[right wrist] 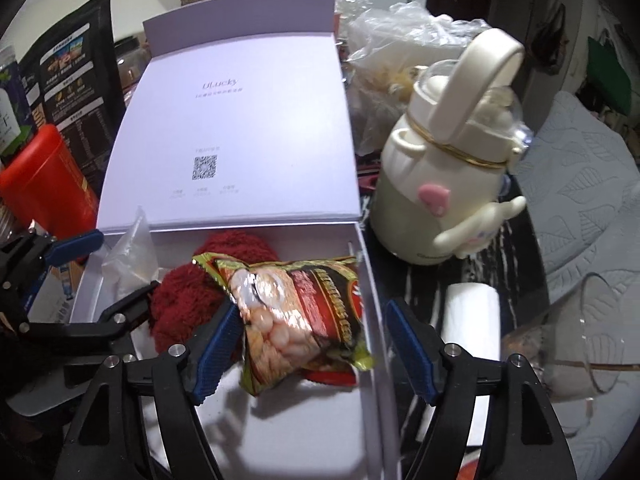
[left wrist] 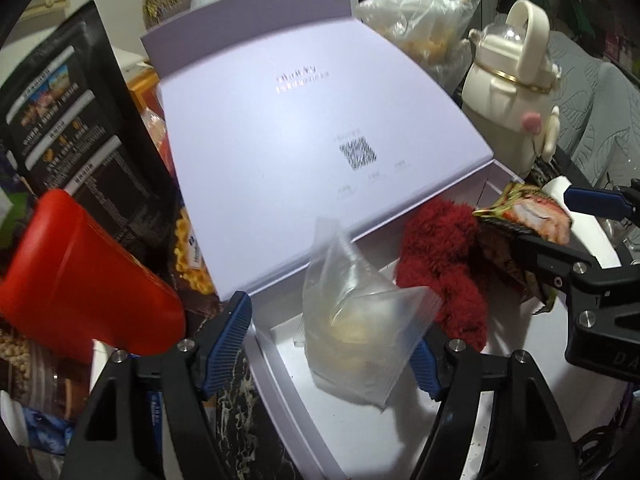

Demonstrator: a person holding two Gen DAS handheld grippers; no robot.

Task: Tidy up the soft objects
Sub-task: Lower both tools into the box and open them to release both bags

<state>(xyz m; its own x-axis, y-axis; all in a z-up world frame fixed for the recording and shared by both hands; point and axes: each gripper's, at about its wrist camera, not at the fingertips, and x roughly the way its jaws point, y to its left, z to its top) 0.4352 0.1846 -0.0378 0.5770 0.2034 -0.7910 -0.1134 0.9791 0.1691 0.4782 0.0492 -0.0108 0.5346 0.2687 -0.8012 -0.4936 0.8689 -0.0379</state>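
Three soft things lie in the open pale lilac cardboard box (right wrist: 372, 300), both hand-held grippers parted above them.

Inside the box, a clear zip-top plastic bag (left wrist: 352, 320) with something pale in it stands at the left, a fuzzy dark red cloth item (left wrist: 444, 264) lies in the middle, and a shiny printed foil snack packet (right wrist: 296, 316) rests partly over the red cloth toward the right wall. The left hand-held gripper (left wrist: 332, 340) has its blue-padded fingers spread to either side of the clear bag, not pressing it. The right hand-held gripper (right wrist: 312, 344) is likewise parted; its left pad sits just beside the snack packet's edge, the right pad stands outside the box wall. The box's hinged lid stands tilted back. A cream lidded bottle with a loop handle (right wrist: 448, 176) stands on the dark marbled table (right wrist: 520, 280) right of the box; a red plastic canister (left wrist: 80, 276) is on the left.
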